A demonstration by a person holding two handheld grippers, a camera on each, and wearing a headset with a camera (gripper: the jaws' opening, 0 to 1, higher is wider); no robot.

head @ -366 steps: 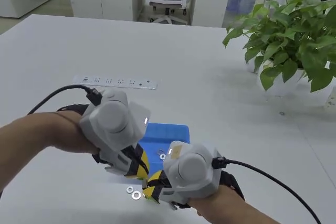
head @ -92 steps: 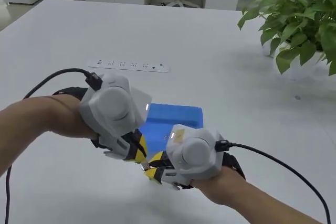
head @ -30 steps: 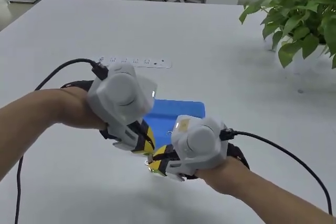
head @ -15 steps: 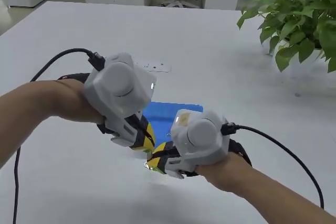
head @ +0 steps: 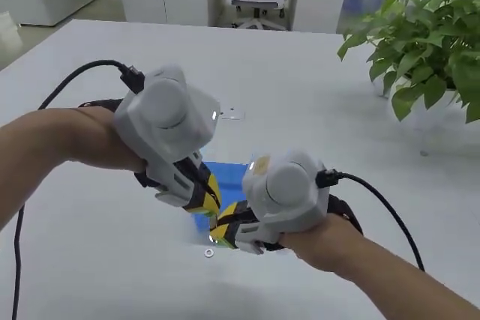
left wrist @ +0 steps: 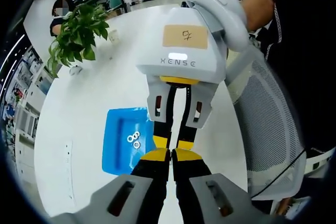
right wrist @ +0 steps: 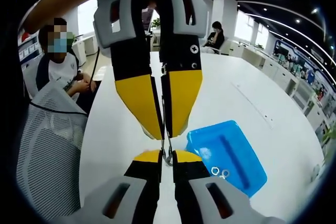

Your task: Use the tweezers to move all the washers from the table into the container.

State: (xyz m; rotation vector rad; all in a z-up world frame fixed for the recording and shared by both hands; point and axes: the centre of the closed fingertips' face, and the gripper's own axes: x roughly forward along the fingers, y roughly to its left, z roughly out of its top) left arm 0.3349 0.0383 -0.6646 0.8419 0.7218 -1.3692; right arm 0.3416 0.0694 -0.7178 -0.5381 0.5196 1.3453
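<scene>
My left gripper (head: 211, 204) and right gripper (head: 220, 234) meet tip to tip over the near edge of the blue container (head: 227, 175). In the right gripper view thin metal tweezers (right wrist: 166, 139) run between the left gripper's (right wrist: 164, 131) yellow pads into my right gripper's (right wrist: 167, 157) jaws. Both grippers are shut on them. One washer (head: 208, 252) lies on the table just below the jaws. Several washers (left wrist: 134, 139) lie inside the container (left wrist: 118, 153), also seen as washers (right wrist: 220, 171) in the container (right wrist: 239, 153). My left gripper (left wrist: 171, 152) faces the right gripper (left wrist: 173, 139).
A leafy potted plant (head: 424, 54) stands at the back right. A white power strip (head: 233, 114) lies beyond the container. Cables trail from both grippers. A mesh chair (left wrist: 270, 129) stands at the table's edge, and people sit nearby.
The head camera has shifted, and both grippers stay joined over the container's near edge. Two washers lay by the jaws 12 s ago; one lies on the table now.
</scene>
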